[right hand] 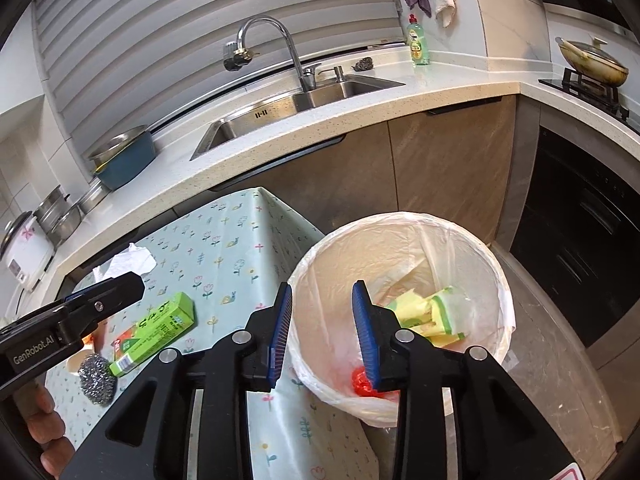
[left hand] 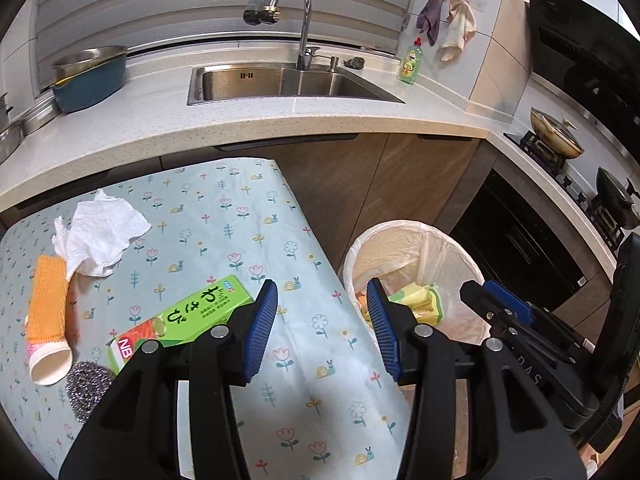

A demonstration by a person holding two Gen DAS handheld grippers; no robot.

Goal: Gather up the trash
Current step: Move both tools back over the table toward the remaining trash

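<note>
Left wrist view: the left claw (left hand: 326, 330) hangs with its jaws apart and nothing between them, above the right edge of the table (left hand: 224, 216), covered in a flowered cloth. To its left lie a green box (left hand: 180, 316), a crumpled white tissue (left hand: 100, 236), a steel scourer (left hand: 88, 384) and an orange-wrapped tube (left hand: 48, 304). The lined bin (left hand: 416, 276) stands on the floor at right.

Right wrist view: the right claw (right hand: 322, 334) is over the bin's near-left rim (right hand: 304, 344), jaws apart and empty. Yellow wrappers (right hand: 428, 312) and a red scrap (right hand: 362, 380) lie inside.

A drop appears finished; next, reach left for the nearby green box.
</note>
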